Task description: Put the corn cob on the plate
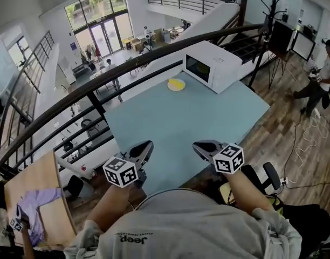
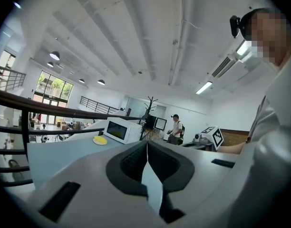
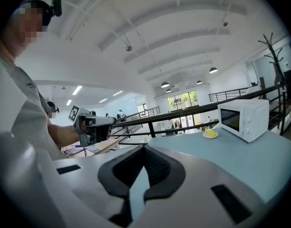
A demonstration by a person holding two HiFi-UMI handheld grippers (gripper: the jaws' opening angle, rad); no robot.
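- The left hand-held gripper point(image 1: 145, 147) is clenched: in the left gripper view its jaws meet tip to tip with nothing between them.
- The right hand-held gripper point(image 1: 200, 145) is likewise clenched and empty, its dark pads point(image 3: 155, 167) pressed together at the tips.
- Both hover side by side over the near edge of the light-blue tabletop point(image 1: 181, 117), well apart from each other, pointing across it.
- The corn cob point(image 1: 177, 83) lies on the plate point(image 1: 169, 84) at the far edge of the tabletop, well away from both grippers.
- A white microwave point(image 1: 211, 65) stands just beside the plate, on its right in the head view.
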